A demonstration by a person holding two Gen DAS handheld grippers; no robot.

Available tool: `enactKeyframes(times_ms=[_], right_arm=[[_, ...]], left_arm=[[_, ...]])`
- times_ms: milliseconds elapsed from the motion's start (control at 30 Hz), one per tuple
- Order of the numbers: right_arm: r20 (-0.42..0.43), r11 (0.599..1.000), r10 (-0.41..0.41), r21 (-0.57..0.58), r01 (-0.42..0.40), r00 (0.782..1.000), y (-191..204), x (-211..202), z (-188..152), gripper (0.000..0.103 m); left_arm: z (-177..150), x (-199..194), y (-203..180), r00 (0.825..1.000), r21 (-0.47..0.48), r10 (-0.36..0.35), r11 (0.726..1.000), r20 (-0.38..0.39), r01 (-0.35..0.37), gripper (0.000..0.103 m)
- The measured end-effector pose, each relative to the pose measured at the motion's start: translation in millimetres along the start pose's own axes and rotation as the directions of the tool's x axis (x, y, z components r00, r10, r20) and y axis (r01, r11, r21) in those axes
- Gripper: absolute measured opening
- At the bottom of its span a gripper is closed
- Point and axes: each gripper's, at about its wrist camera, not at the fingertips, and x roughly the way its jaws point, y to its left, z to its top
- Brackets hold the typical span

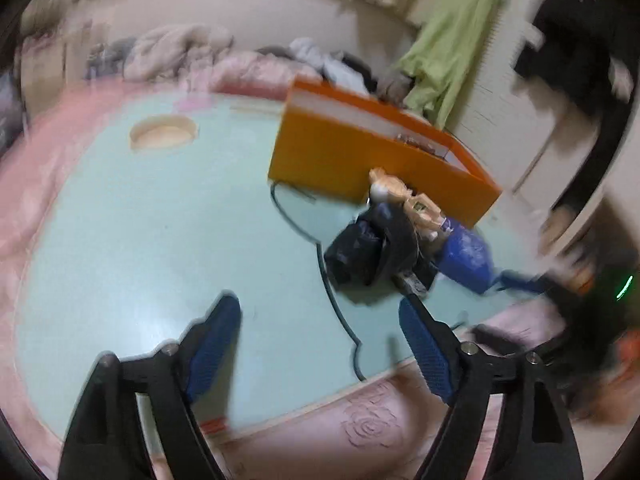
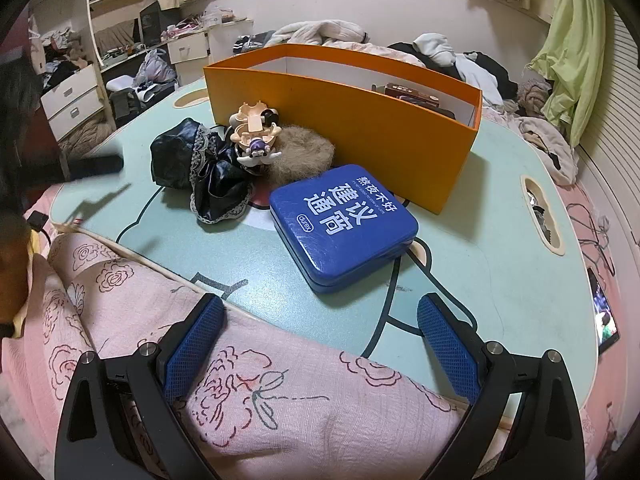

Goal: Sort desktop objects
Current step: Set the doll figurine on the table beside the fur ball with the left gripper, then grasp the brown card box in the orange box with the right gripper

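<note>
Sorting is midway: some items already lie in the tall orange cardboard box (image 2: 344, 116) at the far edge of the pale green table (image 2: 480, 272), and several wait in front of it. Leftmost of these, toward the table's near left edge, is the black satin cloth with lace trim (image 2: 200, 172). Just right of it and touching it stands a small peach plastic toy figure (image 2: 256, 132), leaning against a tuft of brown fur (image 2: 304, 156). Right again, just beside the box's front wall, lies the flat blue tin with white lettering (image 2: 344, 228).

The left gripper (image 1: 320, 340), blurred, hangs over the near left edge with its fingers (image 1: 212, 344) spread wide and nothing between them; it faces the black cloth. The right gripper (image 2: 320, 344) hovers off the near edge above the pink floral quilt (image 2: 280, 400), fingers likewise spread and empty.

Judging by this, the step is a reach for the next item. The left jaws must straddle the soft cloth without knocking the toy over.
</note>
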Motion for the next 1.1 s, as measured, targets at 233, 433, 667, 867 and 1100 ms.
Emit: enactKeyframes(times_ms=[233, 433, 667, 867, 1100], right_arm=[[-0.006, 1.0, -0.011, 0.005, 0.011, 1.0, -6.1, -6.5, -1.5, 0.1], [-0.007, 1.0, -0.015, 0.002, 0.015, 1.0, -3.6, -7.6, -2.5, 0.101], [-0.005, 1.0, -0.014, 0.003, 0.014, 1.0, -2.6, -8.1, -2.2, 0.101], [-0.001, 1.0, -0.004, 0.015, 0.004, 1.0, -5.9, -9.0, -4.2, 0.101], [0.026, 0.999, 0.043, -0.003, -0.043, 0.999, -1.3, -28.4, 8.3, 0.101]], left_arm=[[-7.6, 26.3, -35.0, 0.986, 0.183, 0.164, 0.97, -0.011, -0.159, 0.103], [-11.2, 28.2, -20.9, 0.986, 0.152, 0.169, 0.974, -0.006, -0.166, 0.103], [5.0, 39.9, -36.6, 0.971, 0.127, 0.208, 0.973, -0.115, -0.193, 0.103], [5.6, 41.0, -42.9, 0.979, 0.141, 0.189, 0.974, -0.081, -0.177, 0.103], [2.1, 34.7, -44.7, 0.981, 0.137, 0.187, 0.975, -0.058, -0.177, 0.103]])
